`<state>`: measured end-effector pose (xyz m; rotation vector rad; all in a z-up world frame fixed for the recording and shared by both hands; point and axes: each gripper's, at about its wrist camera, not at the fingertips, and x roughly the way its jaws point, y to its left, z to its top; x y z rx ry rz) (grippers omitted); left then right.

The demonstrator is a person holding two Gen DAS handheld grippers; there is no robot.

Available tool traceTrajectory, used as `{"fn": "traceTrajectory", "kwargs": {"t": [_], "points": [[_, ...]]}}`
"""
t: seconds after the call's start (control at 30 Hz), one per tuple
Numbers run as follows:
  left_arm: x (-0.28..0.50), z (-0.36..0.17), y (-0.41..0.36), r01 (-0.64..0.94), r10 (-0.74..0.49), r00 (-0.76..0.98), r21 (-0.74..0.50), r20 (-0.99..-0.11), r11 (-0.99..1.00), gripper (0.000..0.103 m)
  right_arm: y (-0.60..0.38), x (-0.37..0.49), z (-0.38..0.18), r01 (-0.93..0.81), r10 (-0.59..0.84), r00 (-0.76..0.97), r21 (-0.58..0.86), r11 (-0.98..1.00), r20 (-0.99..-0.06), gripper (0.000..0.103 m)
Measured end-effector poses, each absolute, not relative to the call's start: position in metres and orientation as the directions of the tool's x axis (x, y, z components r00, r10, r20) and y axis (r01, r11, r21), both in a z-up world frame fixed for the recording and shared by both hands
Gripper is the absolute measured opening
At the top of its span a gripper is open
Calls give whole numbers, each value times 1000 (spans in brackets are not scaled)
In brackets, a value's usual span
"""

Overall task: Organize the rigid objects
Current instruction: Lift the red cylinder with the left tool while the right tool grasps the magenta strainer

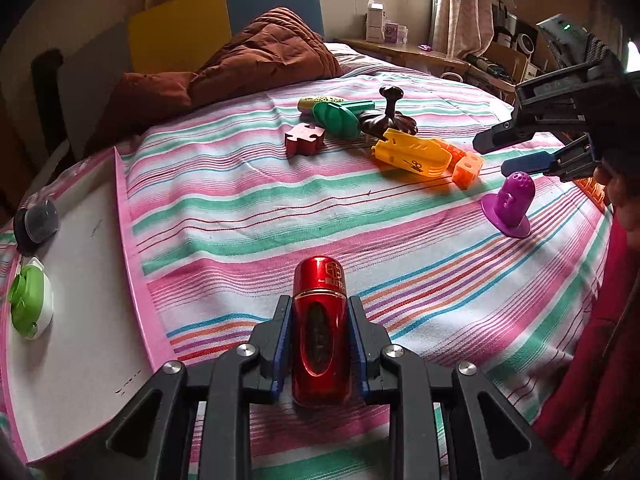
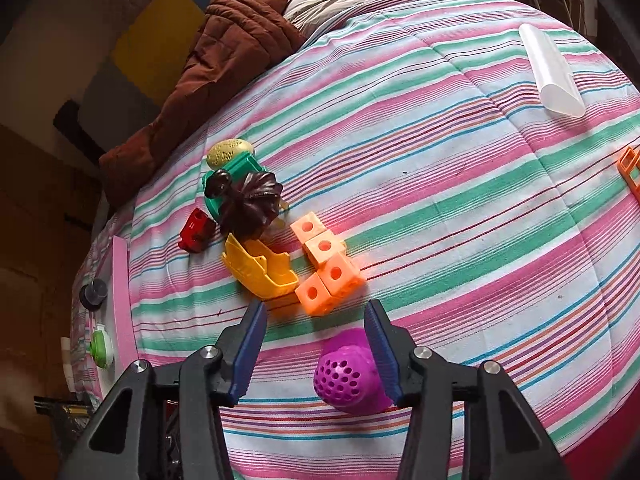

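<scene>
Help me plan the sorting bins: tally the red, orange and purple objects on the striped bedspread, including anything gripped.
Red: 2 (red cylinder in the left gripper, red puzzle block)
Orange: 2 (orange linked cubes, orange frame piece)
Purple: 1 (purple perforated dome)
Total: 5

A glossy red canister [image 1: 319,332] is held off the bed; a perforated purple dome [image 2: 349,376] stands upright.
</scene>
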<state>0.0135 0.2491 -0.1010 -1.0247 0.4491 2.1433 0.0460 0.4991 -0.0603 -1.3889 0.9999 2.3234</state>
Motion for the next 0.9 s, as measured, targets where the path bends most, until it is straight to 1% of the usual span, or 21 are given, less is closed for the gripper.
{"fn": "traceTrajectory", "kwargs": {"t": [0.1,0.17,0.3,0.43,0.53,0.63,0.77,0.8,0.83,0.9], "points": [[14,-101,247,-723,453,-435,3,-778,-690,27,491,41,-64,-525,-112,-467,377,-764,-877,51],[14,-100,247,-722,453,-433,-1,-779,-692,27,486,39,-65,-522,-78,-440,325,-789,-895,51],[15,-101,247,-723,447,-439,12,-779,-690,27,482,39,-66,-522,-47,-413,279,-806,-910,51],[15,-101,247,-722,444,-441,14,-780,-692,27,481,39,-70,-514,-73,-392,284,-809,-917,51],[15,-101,247,-721,444,-443,15,-779,-692,27,479,39,-65,-507,-59,-368,253,-824,-928,51],[16,-101,246,-723,448,-447,18,-774,-691,27,481,46,-57,-521,-54,-366,252,-815,-929,52],[16,-102,246,-722,453,-452,16,-768,-692,27,470,49,-64,-525,4,-291,156,-837,-957,52],[17,-102,246,-722,454,-453,17,-767,-692,27,467,48,-66,-516,21,-281,132,-846,-960,44],[17,-102,246,-722,455,-453,16,-767,-692,27,462,45,-67,-504,41,-265,102,-858,-963,40],[17,-101,246,-723,454,-452,18,-767,-690,27,455,42,-66,-482,63,-277,82,-872,-959,40]]}}
